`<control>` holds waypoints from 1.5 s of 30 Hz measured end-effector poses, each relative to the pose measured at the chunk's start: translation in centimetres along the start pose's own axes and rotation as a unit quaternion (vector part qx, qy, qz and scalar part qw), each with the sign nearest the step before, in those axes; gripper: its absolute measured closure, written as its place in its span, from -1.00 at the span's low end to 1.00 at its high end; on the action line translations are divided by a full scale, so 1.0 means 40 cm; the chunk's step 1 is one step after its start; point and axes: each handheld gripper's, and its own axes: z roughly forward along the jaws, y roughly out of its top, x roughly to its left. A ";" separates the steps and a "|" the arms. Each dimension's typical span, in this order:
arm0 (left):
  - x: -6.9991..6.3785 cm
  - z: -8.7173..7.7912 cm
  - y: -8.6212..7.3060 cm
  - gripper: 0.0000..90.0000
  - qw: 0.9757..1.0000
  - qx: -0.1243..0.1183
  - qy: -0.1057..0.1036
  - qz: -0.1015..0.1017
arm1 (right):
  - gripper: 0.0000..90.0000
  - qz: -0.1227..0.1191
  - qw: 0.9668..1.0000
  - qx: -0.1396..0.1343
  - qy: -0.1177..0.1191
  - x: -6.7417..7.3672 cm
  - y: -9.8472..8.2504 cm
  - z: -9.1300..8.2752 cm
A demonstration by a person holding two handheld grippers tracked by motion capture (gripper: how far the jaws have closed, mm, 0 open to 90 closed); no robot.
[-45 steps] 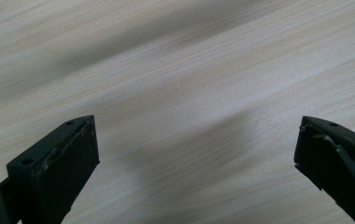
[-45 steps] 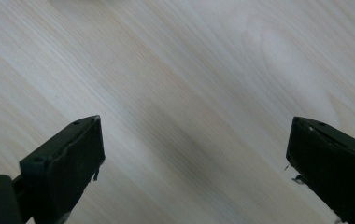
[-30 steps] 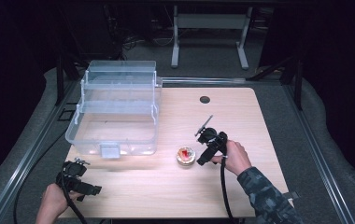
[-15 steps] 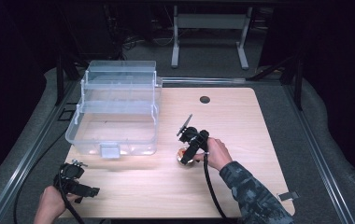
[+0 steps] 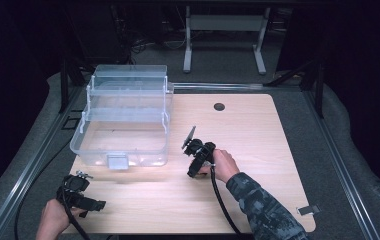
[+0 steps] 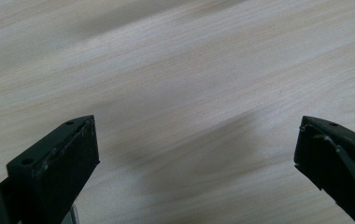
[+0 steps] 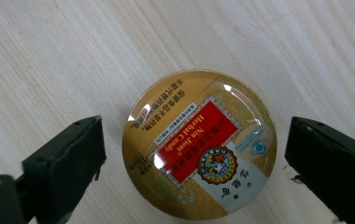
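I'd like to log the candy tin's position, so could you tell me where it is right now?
The candy tin lies flat on the table, between the right gripper's open jaws, not touched by them; from above, that gripper sits right of the clear box.

Light wooden rectangular desk [image 5: 258,140]: clear plastic tiered storage box [image 5: 123,125] at left edge, round gold-and-red candy tin [image 7: 199,144] near middle.

Most of the wooden table [image 5: 258,145] is wide open, especially the right half and the near strip between the two hands. The one big thing in the way is the clear plastic bin [image 5: 124,120] on the back left. The round candy tin [image 7: 199,144] has a bare gap on each side.
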 end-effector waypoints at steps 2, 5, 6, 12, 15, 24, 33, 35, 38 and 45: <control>0.000 0.001 0.000 -1.00 1.000 0.000 0.000 0.001 | -0.81 0.001 1.000 0.006 -0.005 0.000 0.000 -0.001; -0.001 0.002 0.000 -1.00 1.000 0.002 0.000 0.003 | -0.75 0.004 1.000 0.003 0.003 -0.003 -0.001 0.004; -0.001 0.002 0.000 -1.00 1.000 0.002 -0.001 0.003 | -0.74 0.005 1.000 0.002 0.003 -0.003 -0.001 0.005; -0.002 0.004 0.000 -1.00 1.000 0.004 -0.001 0.003 | -0.67 0.006 1.000 0.008 0.002 -0.003 0.000 0.012; -0.003 0.005 0.001 -1.00 1.000 0.003 -0.001 0.003 | -0.58 0.003 1.000 0.008 0.002 -0.002 0.000 0.014; -0.005 0.006 0.002 -1.00 1.000 0.002 -0.002 0.005 | -0.56 -0.005 1.000 0.019 -0.007 0.004 0.003 0.007; -0.009 0.005 0.003 -1.00 1.000 0.001 -0.005 0.006 | -0.56 -0.005 1.000 0.010 -0.009 0.002 -0.005 -0.018; -0.010 0.005 0.004 -1.00 1.000 0.002 -0.005 0.009 | -0.56 -0.006 1.000 0.009 -0.012 0.000 -0.007 -0.028; -0.015 0.005 0.005 -1.00 1.000 0.001 -0.005 0.013 | -0.56 0.001 1.000 0.007 -0.014 -0.005 -0.014 -0.047; -0.021 0.004 0.006 -1.00 1.000 0.001 -0.006 0.016 | -0.56 0.015 1.000 0.002 -0.023 -0.026 -0.048 -0.086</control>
